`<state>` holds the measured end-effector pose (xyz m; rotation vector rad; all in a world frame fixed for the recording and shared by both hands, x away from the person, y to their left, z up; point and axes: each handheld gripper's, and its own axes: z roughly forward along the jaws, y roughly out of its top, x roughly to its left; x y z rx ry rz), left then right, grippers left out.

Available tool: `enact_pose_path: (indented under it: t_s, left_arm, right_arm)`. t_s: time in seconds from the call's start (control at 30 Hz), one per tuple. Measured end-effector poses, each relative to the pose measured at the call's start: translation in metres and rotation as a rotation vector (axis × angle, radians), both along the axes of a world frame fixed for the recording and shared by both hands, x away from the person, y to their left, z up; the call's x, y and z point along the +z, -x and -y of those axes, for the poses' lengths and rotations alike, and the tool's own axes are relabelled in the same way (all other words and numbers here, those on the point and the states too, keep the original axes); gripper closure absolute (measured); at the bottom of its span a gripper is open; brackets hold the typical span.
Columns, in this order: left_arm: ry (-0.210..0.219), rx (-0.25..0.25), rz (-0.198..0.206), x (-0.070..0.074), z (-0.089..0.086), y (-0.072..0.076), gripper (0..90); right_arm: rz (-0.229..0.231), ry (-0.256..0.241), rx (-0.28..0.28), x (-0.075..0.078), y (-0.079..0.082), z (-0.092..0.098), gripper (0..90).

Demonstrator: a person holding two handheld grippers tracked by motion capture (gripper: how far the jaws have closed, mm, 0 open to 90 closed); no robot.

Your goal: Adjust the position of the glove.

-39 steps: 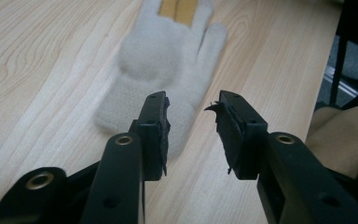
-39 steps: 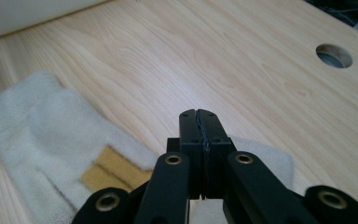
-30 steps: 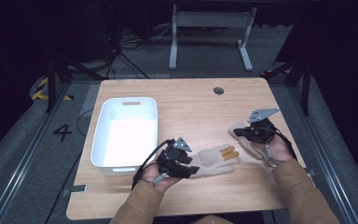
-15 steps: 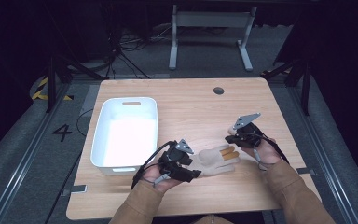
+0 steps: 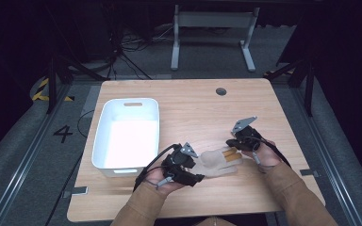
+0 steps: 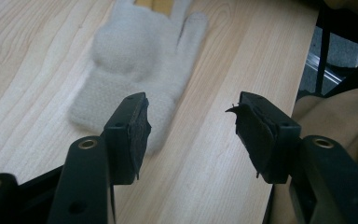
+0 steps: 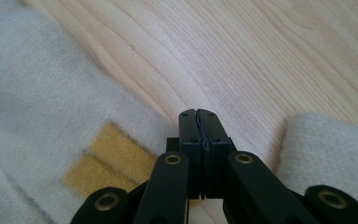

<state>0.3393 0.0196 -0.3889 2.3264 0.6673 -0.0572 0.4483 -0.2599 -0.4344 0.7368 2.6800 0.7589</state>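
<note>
Wooden table (image 5: 193, 108) in a dark room, metal frame legs on the floor behind it. White bin (image 5: 127, 134) stands on the table's left half. Pale knit glove (image 5: 215, 162) lies flat near the front edge, between the two hands, fingers toward the right; yellow patches (image 7: 109, 161) show on the fingers. Left gripper (image 6: 191, 126): jaws spread wide, hovering over the cuff end, one jaw overlapping the cuff in its own view, nothing clamped. Right gripper (image 7: 199, 116): jaws pressed together with nothing between them, tip low over bare wood in the gap between two glove fingers.
</note>
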Motion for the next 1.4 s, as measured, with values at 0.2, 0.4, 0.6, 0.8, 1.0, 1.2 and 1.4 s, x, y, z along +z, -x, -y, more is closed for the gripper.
enact_pose_path:
  t_s: [0.2,0.4,0.6,0.8,1.0,1.2,1.4]
  left_arm:
    - [-0.002,0.018,-0.011,0.001,-0.001,-0.001,45.9]
    - [0.009,0.020,-0.003,0.003,-0.001,-0.002,45.4]
    - [0.013,0.017,-0.001,0.004,0.001,-0.004,45.6]
    - [0.020,0.007,0.008,0.007,0.006,-0.007,45.5]
    - [0.023,-0.009,0.010,0.008,0.012,-0.011,45.6]
    - [0.030,-0.022,0.008,0.009,0.016,-0.013,45.6]
    - [0.038,-0.032,0.007,0.011,0.020,-0.016,45.6]
  right_arm:
    - [-0.009,0.017,0.011,-0.001,0.001,-0.002,89.4]
    - [-0.020,0.015,0.019,0.000,0.002,0.001,89.4]
    - [-0.028,0.016,0.019,0.000,0.006,0.005,89.4]
    - [-0.037,0.027,0.026,0.000,0.013,0.008,89.5]
    - [-0.044,0.034,0.027,0.000,0.020,0.013,89.4]
    - [-0.052,0.036,0.033,0.000,0.027,0.014,89.4]
    - [-0.054,0.024,0.038,0.003,0.033,0.016,89.4]
